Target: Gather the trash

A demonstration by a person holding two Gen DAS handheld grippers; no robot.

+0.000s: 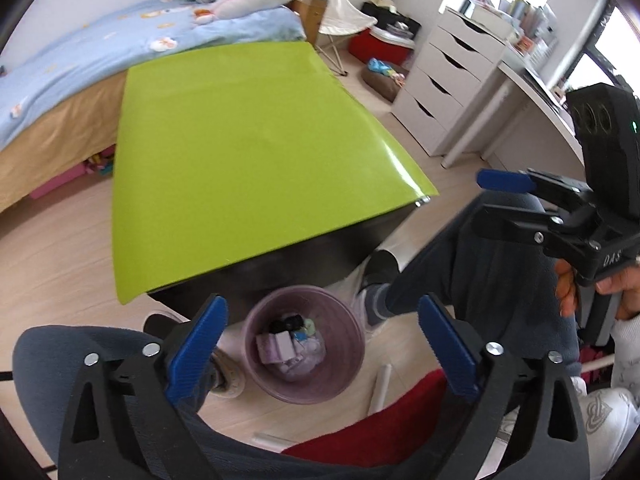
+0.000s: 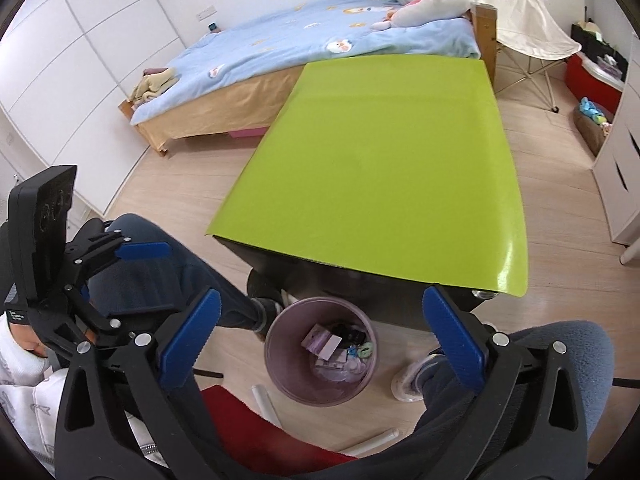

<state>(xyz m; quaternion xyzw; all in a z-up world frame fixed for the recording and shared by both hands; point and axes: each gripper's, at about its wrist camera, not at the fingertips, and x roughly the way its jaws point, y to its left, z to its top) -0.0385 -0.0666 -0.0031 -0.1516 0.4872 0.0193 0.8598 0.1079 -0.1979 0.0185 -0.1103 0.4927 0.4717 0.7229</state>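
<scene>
1. Both tools hang over the purple bin point(image 1: 305, 344), which stands on the wooden floor point(image 1: 60, 256) just off the near edge of the green counter point(image 1: 248, 152), between the seated person's legs.
2. Left tool point(image 1: 320, 336): released, blue pads spread wide, nothing between them; the bin mouth shows through the gap.
3. Right tool point(image 2: 320, 338): likewise released and empty, pads wide apart, bin below.
4. Trash point(image 2: 340, 350) lies in the bottom of the bin: lilac and white packets or cartons, something dark, a pale green scrap, crumpled clear wrapping. Exact items too small to tell.
5. Counter top shows bare in both views. Judgement: collecting looks finished or nearly so.
6. Possible stragglers: white tube-like pieces point(image 1: 382, 386) on the floor beside the bin, near the red cloth point(image 1: 384, 428). Whether they count as trash I cannot tell.
7. Handling, judged: packets and wrapping look light and crushable; pinch gently across a flat face or a bunched fold. Film may slip off the pads. A tube would roll; take it across its middle.
8. The bin looks like thin, light plastic; easily nudged or tipped by a knock at the rim.
</scene>
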